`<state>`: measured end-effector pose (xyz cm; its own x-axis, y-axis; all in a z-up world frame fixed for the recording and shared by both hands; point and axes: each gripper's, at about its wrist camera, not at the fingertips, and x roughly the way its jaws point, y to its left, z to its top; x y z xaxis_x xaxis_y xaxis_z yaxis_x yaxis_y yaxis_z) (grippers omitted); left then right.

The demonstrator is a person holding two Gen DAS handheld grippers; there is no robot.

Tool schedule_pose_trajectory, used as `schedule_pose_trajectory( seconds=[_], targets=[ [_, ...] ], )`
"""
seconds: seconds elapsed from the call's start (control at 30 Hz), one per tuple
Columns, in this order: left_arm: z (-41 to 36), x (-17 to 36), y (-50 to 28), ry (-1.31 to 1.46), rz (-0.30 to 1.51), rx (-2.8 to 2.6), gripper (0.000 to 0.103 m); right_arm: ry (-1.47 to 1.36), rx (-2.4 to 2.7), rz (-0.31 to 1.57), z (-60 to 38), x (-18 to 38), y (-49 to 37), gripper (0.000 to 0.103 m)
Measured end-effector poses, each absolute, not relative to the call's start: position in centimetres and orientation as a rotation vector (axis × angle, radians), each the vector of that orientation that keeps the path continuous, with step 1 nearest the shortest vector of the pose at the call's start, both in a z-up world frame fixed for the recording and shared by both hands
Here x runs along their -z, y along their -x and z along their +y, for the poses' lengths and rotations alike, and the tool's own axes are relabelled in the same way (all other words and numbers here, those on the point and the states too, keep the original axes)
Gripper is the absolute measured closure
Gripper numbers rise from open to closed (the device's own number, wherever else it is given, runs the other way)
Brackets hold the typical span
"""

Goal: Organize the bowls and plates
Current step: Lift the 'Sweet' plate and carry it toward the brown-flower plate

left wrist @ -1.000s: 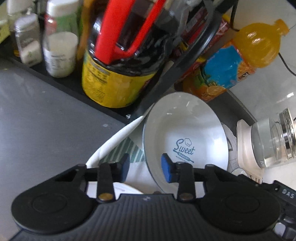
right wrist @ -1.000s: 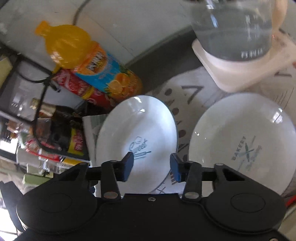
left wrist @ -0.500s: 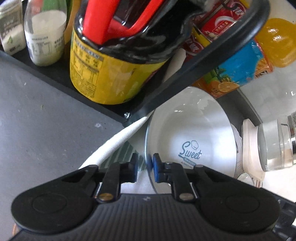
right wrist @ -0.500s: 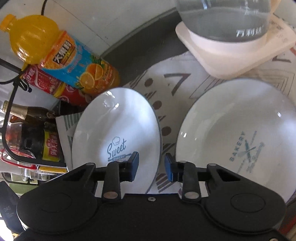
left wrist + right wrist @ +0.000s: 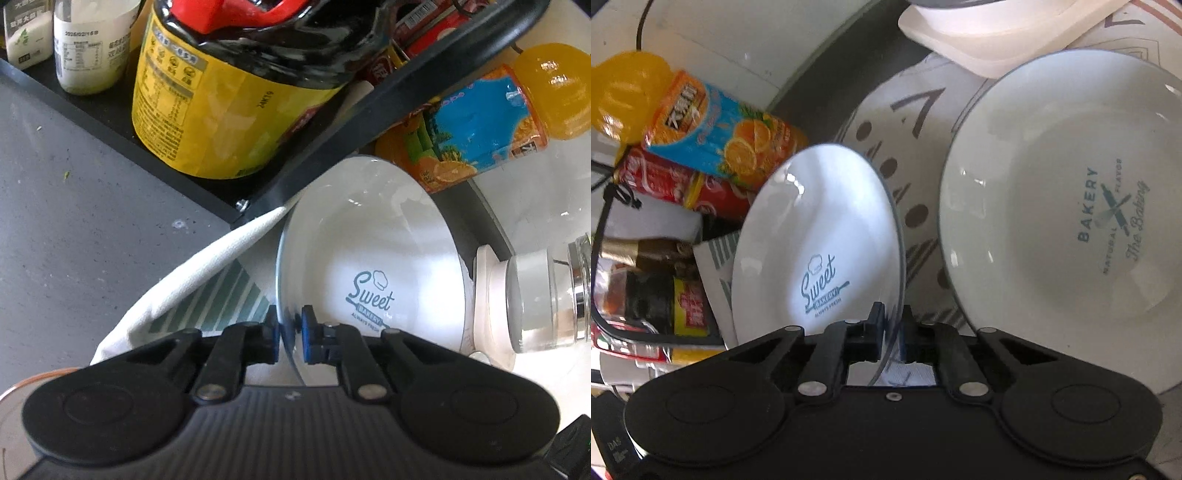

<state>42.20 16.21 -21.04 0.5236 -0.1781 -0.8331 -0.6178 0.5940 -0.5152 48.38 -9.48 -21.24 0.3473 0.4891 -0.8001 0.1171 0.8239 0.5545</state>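
Observation:
A small white plate [image 5: 369, 258] printed "Sweet Bakery" lies on a patterned cloth [image 5: 207, 295]. My left gripper [image 5: 289, 338] is shut on its near left rim. The same plate [image 5: 820, 240] shows in the right wrist view, and my right gripper [image 5: 889, 330] is shut on its right rim. A larger white plate [image 5: 1063, 206] printed "Bakery" lies flat on the cloth to the right of it, apart from both grippers.
A black rack [image 5: 332, 147] holds a yellow-labelled jar [image 5: 221, 110] and bottles just behind the small plate. An orange juice bottle [image 5: 701, 136] and red cans [image 5: 683, 184] lie beside it. A glass jug on a white base [image 5: 517, 295] stands to the right.
Both grippers moved in toward the small plate and closed their fingers onto its rim, the left on one side and the right on the other.

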Motion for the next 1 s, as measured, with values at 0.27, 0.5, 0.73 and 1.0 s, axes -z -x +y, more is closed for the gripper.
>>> schedule_pose_trajectory(
  seconds=[0.27,0.5,0.73,1.0],
  targets=[
    [16.1,19.6,-41.8,0.904,0.975,-0.296,0.096,-0.569,-0.304,1.128,-10.0,19.5,-47.7,0.094],
    [15.5,18.2,-40.2,0.890,0.940,-0.309,0.095,-0.538,-0.343,1.080,-10.4,17.6,-46.2,0.092],
    [14.4,16.2,-38.0,0.857,0.911,-0.326,0.095,-0.533,-0.370,1.064,-10.9,16.7,-44.2,0.092],
    [13.2,15.2,-34.2,0.857,0.893,-0.341,0.095,-0.523,-0.396,1.055,-12.1,15.7,-41.0,0.092]
  ],
)
